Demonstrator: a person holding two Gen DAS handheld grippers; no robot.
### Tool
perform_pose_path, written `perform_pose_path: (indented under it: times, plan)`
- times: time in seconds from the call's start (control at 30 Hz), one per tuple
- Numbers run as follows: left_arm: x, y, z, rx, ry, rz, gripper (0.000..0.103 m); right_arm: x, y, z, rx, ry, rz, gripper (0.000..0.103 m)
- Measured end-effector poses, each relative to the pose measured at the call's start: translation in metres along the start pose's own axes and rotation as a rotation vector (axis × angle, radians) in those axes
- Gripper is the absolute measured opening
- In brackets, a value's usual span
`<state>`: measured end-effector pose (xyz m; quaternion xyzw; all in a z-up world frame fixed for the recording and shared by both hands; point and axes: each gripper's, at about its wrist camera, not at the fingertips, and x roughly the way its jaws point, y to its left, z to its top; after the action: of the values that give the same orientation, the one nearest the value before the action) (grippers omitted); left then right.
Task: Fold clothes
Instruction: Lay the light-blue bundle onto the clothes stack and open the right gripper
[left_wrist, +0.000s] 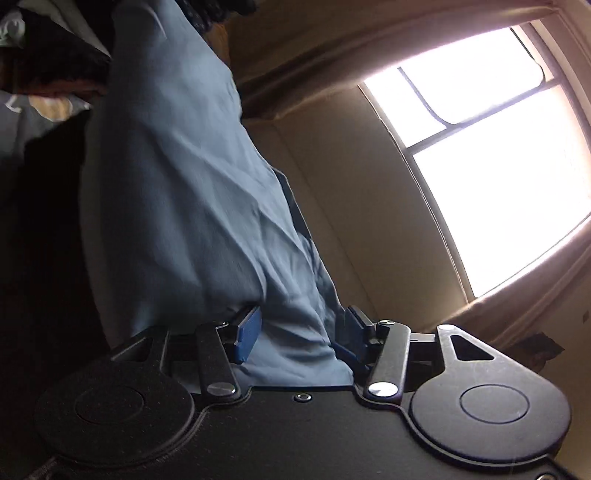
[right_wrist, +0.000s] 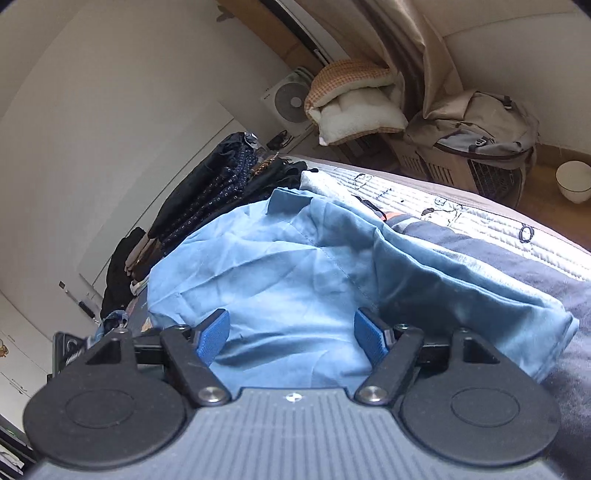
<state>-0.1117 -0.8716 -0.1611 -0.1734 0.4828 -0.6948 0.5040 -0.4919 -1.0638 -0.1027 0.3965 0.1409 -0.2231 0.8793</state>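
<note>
Left gripper (left_wrist: 299, 334) has its blue pads (left_wrist: 248, 334) spread apart, with a fold of the light blue shirt (left_wrist: 177, 177) running between them; whether the pads actually pinch the cloth cannot be told, since a gap shows on either side of the fabric. From this gripper's tilted camera the shirt stretches away toward the upper left, where dark clothing (left_wrist: 55, 62) lies in shadow. To the right of the shirt is a beige wall (left_wrist: 332, 155), and farther right a bright, blown-out window (left_wrist: 491, 162) with a dark frame.

Right gripper (right_wrist: 291, 338) is likewise wide apart, its blue fingertips (right_wrist: 213, 338) resting over the same shirt, which lies crumpled on the bed beneath them; the cloth passes between the fingers without being clamped. At far left a white wall and closet panels (right_wrist: 110, 147) rise behind a stack of dark garments (right_wrist: 207, 192), one with a small dotted pattern. Toward the middle, beyond the shirt's collar (right_wrist: 288, 201), a white box fan (right_wrist: 291, 101) stands by a folded cream and checked blanket (right_wrist: 354, 110). Right of that hangs a tan curtain (right_wrist: 406, 48), then a grey-beige backpack (right_wrist: 480, 125) sitting on a slatted basket (right_wrist: 461, 170). A white quilted bedcover (right_wrist: 461, 210) with small drawings spreads under the shirt, a dark grey blanket (right_wrist: 535, 273) lies along its near side, and a white bowl (right_wrist: 574, 181) sits on the wooden floor at the far right.
</note>
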Motion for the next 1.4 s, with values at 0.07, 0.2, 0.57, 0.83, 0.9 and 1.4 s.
perform_pose_path:
  times: [0.07, 0.2, 0.57, 0.83, 0.9, 1.4]
  plan:
    - [-0.01, 0.013, 0.023, -0.001, -0.039, 0.04, 0.049, -0.001, 0.003, -0.002, -0.042, 0.0, -0.01, 0.074]
    - [-0.018, 0.02, 0.059, 0.016, -0.079, 0.107, 0.045, 0.0, 0.016, -0.006, -0.15, 0.013, -0.054, 0.075]
    - [-0.106, -0.064, -0.009, 0.071, -0.218, 0.111, 0.084, -0.019, 0.075, -0.055, -0.403, 0.138, -0.063, 0.076]
    - [-0.152, -0.114, -0.086, 0.06, -0.258, 0.122, 0.087, -0.036, 0.116, -0.11, -0.617, 0.283, 0.008, 0.079]
    - [-0.159, -0.125, -0.101, 0.063, -0.271, 0.159, 0.087, -0.044, 0.121, -0.114, -0.653, 0.299, 0.002, 0.079]
    - [-0.237, -0.231, -0.221, 0.235, -0.333, 0.419, 0.091, -0.115, 0.109, -0.059, -0.374, 0.107, 0.123, 0.08]
